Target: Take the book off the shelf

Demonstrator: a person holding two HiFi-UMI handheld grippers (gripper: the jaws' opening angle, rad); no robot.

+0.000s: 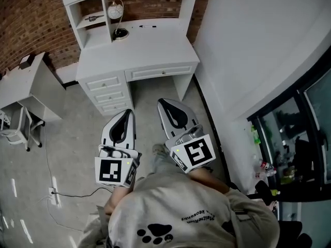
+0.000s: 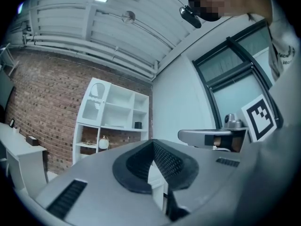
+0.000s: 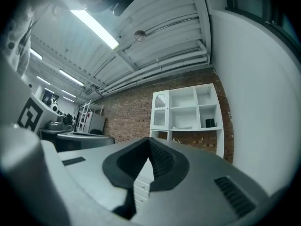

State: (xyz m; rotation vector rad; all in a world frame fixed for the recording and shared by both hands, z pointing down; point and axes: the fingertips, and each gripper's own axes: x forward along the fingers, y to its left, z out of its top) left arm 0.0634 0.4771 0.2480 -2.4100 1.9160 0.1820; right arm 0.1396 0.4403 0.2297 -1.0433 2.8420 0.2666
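Only the gripper views show the upper shelf (image 3: 188,108); left gripper (image 1: 125,113) and right gripper (image 1: 164,105) are clenched, empty.

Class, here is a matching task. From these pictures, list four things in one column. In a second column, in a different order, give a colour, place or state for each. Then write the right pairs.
Column one:
1. left gripper
2. desk
3. wall behind the shelves
4. side table

Column two:
A. red-brown brick
B. shut, nothing between the jaws
C. white, with drawers
D. pale grey, left of the desk

Pairs: 1-B, 2-C, 3-A, 4-D
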